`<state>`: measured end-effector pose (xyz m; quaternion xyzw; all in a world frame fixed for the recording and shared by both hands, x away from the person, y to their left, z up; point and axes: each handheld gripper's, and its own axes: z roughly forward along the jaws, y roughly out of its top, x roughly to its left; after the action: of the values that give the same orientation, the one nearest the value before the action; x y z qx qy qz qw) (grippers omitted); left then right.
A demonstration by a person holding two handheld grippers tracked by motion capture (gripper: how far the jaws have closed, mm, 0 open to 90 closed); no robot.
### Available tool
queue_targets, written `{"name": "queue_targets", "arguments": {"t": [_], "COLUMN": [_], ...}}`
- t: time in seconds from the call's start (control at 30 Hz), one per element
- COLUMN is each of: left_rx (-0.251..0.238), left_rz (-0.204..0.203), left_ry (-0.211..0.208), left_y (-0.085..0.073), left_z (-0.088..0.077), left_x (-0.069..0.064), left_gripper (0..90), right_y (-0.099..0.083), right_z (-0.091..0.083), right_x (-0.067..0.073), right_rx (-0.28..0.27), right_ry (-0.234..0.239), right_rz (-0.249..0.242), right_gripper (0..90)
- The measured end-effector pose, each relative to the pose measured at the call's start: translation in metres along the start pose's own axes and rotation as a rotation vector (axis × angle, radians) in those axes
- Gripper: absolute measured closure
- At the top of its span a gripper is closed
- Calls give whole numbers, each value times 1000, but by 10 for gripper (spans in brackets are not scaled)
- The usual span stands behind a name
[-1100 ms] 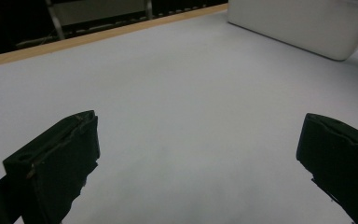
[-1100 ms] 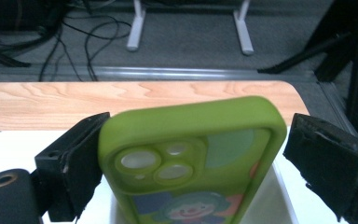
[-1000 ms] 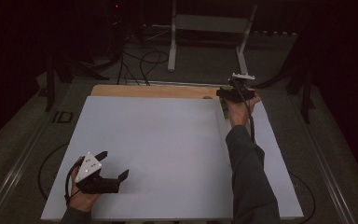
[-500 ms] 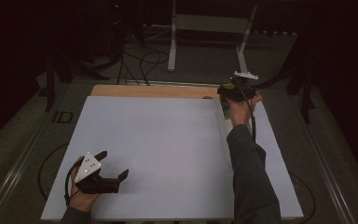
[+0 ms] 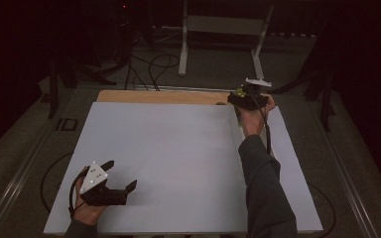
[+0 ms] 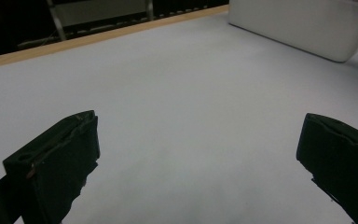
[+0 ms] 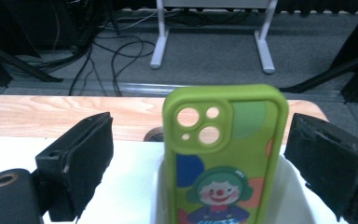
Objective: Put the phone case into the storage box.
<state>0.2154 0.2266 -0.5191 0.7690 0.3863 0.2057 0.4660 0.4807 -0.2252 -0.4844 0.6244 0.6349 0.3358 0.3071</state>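
The green phone case [image 7: 225, 154] stands up in a white tub [image 7: 294, 196] at the counter's [image 5: 168, 148] far right. It looks light, bendy and a bit slippery, so pinch its two long sides. The right gripper [image 7: 214, 163] is wide open around it, not touching, and the left gripper [image 5: 121, 183] is open and holds nothing.

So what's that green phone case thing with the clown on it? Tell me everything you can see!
The phone case is bright lime green and looks rubbery. It stands upright, its back facing the right gripper's camera. Three round holes for camera lenses sit at its upper left. Below them is a cartoon clown with green hair and a red nose, with coloured blobs around it. Its bottom end sits inside a white container. The right gripper's jaws stand open either side, not touching it.
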Motion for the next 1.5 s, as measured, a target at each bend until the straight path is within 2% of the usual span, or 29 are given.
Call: {"name": "queue_targets", "arguments": {"t": [0.1,0.23,0.37,0.43,0.5,0.63,0.67,0.83,1.0,1.5], "left_rx": [2,2,3,3,6,9,9,9,9,13], "left_rz": [2,0,-1,0,1,3,2,2,0,-14], "left_ry": [0,0,0,1,2,5,4,6,8,17], "left_y": [0,0,0,0,0,-1,-1,-1,-1,-2], "left_z": [0,1,1,1,1,1,1,1,1,2], "left_x": [-1,-1,-1,-1,-1,0,0,0,0,3], "left_gripper": [0,0,0,0,0,0,0,0,0,0], "right_y": [-2,-4,-7,-8,-11,-12,-14,-17,-20,-36], "right_z": [-2,-5,-12,-12,-15,-17,-21,-28,-34,-60], "right_x": [1,3,7,8,13,15,23,31,36,50], "right_rx": [-5,1,17,19,23,24,25,26,19,-13], "right_ry": [16,14,53,58,83,89,119,148,177,256], "right_rz": [13,8,-2,-4,-23,-29,-57,-96,-101,-162], "right_gripper": [76,79,91,91,91,91,91,99,104,88]}}
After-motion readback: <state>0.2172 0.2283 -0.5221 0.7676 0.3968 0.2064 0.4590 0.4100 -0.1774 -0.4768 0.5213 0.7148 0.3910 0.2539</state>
